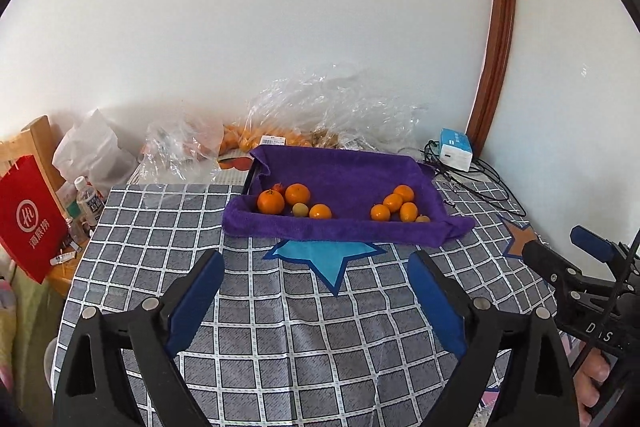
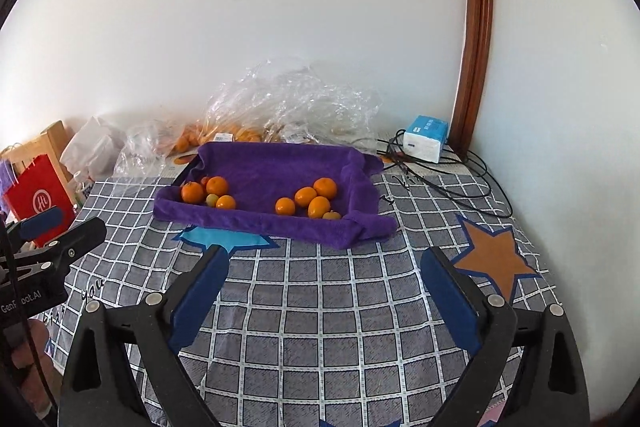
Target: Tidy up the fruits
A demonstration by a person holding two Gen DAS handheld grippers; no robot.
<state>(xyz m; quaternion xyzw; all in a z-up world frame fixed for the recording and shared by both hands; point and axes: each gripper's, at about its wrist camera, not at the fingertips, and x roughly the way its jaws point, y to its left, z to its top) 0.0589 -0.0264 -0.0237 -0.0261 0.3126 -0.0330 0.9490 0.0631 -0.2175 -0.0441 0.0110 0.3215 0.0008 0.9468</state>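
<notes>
A tray lined with a purple towel (image 1: pixel 344 179) (image 2: pixel 280 163) sits at the back of the checked tablecloth. Two clusters of small oranges lie in it: a left cluster (image 1: pixel 271 202) (image 2: pixel 193 192) with a small greenish fruit (image 1: pixel 300 209), and a right cluster (image 1: pixel 393 203) (image 2: pixel 306 197). My left gripper (image 1: pixel 316 263) stands open over the cloth, short of the tray, with nothing between its blue pads. My right gripper (image 2: pixel 324 259) is likewise open with nothing in it. Each shows at the edge of the other's view.
Crumpled clear plastic bags (image 1: pixel 328 107) with more oranges lie behind the tray against the wall. A white-and-blue box (image 1: pixel 456 147) and black cables (image 2: pixel 460 179) sit back right. A red paper bag (image 1: pixel 28 223) and bottles (image 1: pixel 90 203) stand off the table's left edge.
</notes>
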